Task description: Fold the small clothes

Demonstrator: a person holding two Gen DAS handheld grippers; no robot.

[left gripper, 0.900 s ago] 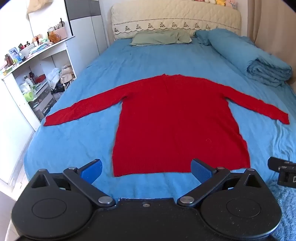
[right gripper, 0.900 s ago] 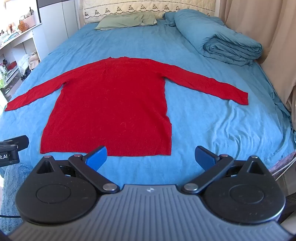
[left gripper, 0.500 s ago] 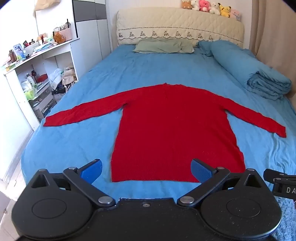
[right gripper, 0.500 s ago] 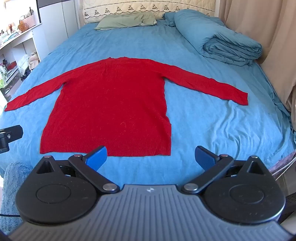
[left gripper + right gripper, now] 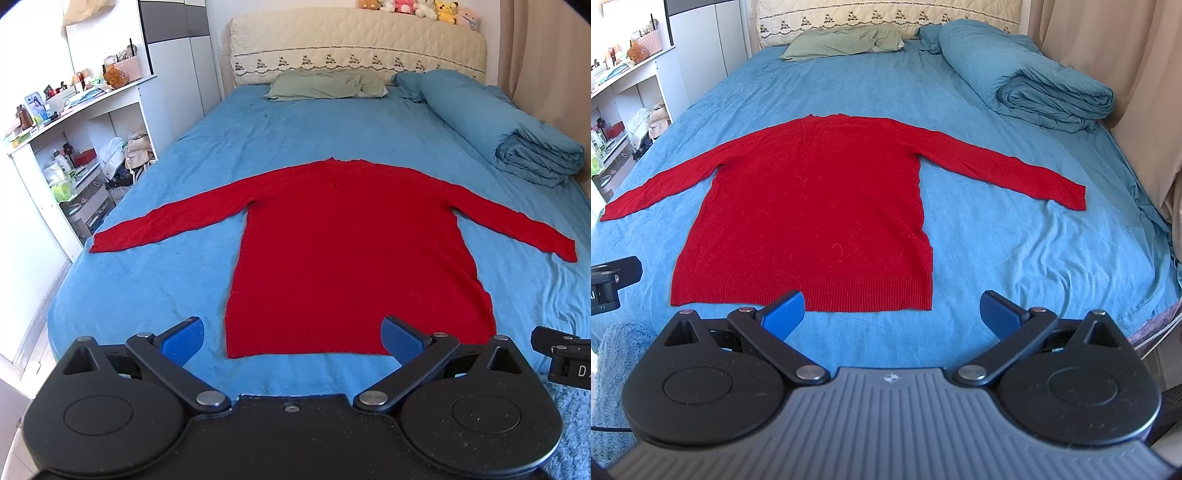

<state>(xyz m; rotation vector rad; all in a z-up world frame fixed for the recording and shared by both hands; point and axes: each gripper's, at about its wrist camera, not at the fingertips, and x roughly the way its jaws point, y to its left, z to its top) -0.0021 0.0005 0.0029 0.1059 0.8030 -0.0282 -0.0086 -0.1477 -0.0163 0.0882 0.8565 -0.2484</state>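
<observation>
Left claw (image 5: 291,341) spread wide, nothing between the blue pads (image 5: 183,339); it hangs over the foot of the bed (image 5: 147,288), pointing down and forward. Right claw (image 5: 892,314) likewise spread wide and empty, also over the foot edge.

Red sweater (image 5: 351,258), one, lies flat on the blue sheet straight ahead of both claws, hem nearest, neckline far. Both sleeves stretched out to the sides. From the left claw the hem sits just beyond the pads, spanning most of the gap between them. From the right claw the sweater (image 5: 812,206) lies ahead and to the left, its hem corner just past the left pad (image 5: 785,314).

Farther ahead: one green pillow (image 5: 325,85) at the headboard (image 5: 354,48); one rolled blue duvet (image 5: 517,140) far right of the sweater. A row of plush toys (image 5: 421,9) tops the headboard, at least five, exact count unclear. White shelf unit (image 5: 74,147) to the far left, its open compartments crammed with bottles, bags and small boxes, too small to sort out. A piece of the right claw's black body shows at the left view's right edge.

Change from the frame just under a second back: left view has tipped up, so the plush toys and full headboard now appear and the sweater sits lower and nearer the pads. Right view nearly unchanged. Sweater itself has not shifted on the sheet. Both claws as wide as before.
</observation>
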